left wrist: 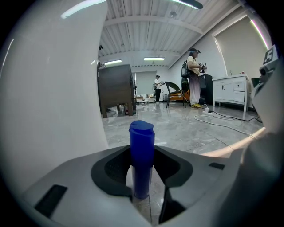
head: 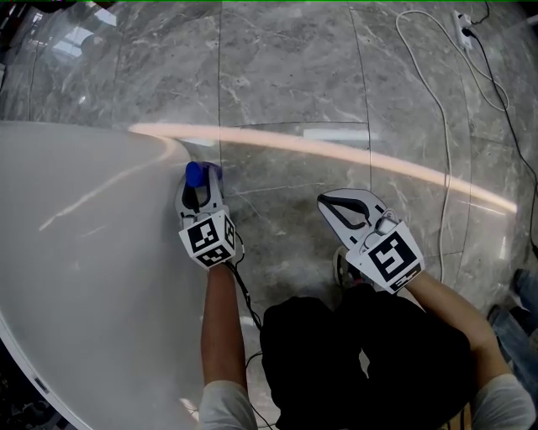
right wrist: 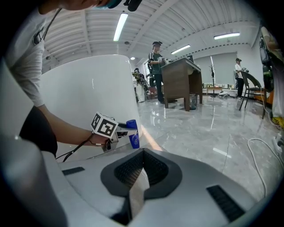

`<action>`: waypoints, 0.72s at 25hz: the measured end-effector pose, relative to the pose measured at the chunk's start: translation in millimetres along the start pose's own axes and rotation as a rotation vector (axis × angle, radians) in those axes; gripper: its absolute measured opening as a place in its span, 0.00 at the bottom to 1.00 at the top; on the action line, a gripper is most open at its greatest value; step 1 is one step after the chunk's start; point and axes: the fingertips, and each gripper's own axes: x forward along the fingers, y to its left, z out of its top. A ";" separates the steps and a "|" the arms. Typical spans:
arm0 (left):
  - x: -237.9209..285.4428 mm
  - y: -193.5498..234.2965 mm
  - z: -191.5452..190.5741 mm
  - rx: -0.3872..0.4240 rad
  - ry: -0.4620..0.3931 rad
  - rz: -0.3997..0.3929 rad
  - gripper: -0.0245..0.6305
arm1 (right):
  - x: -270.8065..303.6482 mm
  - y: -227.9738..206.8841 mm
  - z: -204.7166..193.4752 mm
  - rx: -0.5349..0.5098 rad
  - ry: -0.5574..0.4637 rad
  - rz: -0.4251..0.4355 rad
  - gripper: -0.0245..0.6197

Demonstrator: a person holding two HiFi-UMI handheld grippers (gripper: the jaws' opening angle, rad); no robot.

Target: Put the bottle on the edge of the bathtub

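A blue bottle [head: 194, 175] stands upright between the jaws of my left gripper [head: 202, 191], which is shut on it. It hangs right beside the outer wall of the white bathtub [head: 76, 252] that fills the left of the head view. In the left gripper view the bottle [left wrist: 141, 146] rises between the dark pads of the left gripper [left wrist: 142, 179], with the bathtub wall [left wrist: 44, 88] close on the left. My right gripper [head: 332, 204] hovers over the floor to the right, shut and empty. The right gripper view shows the right gripper [right wrist: 135, 188] with its jaws together, and the bottle [right wrist: 132, 137] beyond.
Grey marble floor [head: 294, 76] lies right of the tub. A white cable [head: 445, 126] runs down the right side from a power strip [head: 465, 25]. A dark cabinet [left wrist: 115, 91], a white cabinet [left wrist: 233, 91] and several people stand far off.
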 end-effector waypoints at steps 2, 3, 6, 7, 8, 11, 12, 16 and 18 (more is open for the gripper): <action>1.5 1.4 0.0 0.005 -0.004 -0.001 0.29 | 0.5 -0.5 -0.6 0.007 0.001 0.002 0.05; 2.0 1.9 0.1 0.004 -0.008 -0.001 0.29 | 0.5 -0.7 -1.2 0.010 0.001 0.002 0.05; 2.2 4.4 0.1 -0.006 -0.009 0.007 0.29 | 2.5 0.9 -2.2 0.014 0.002 0.006 0.05; 2.1 5.3 -0.1 -0.010 -0.008 0.010 0.29 | 3.6 2.0 -1.9 0.013 0.003 0.010 0.05; 1.8 6.1 -0.4 -0.013 -0.008 0.011 0.29 | 4.6 3.3 -1.4 0.010 0.003 0.014 0.05; 0.2 7.0 -1.1 -0.019 -0.015 0.009 0.29 | 6.4 6.3 -0.1 0.003 0.005 0.023 0.05; -0.2 6.9 -1.1 -0.020 -0.019 0.008 0.29 | 6.6 6.4 -0.3 0.003 0.007 0.024 0.05; 0.3 8.4 -1.1 -0.024 -0.033 0.006 0.29 | 6.3 4.8 -3.3 0.012 0.010 0.019 0.05; 2.0 8.6 -0.7 -0.029 -0.039 0.002 0.29 | 5.9 3.7 -4.1 0.015 0.010 0.016 0.05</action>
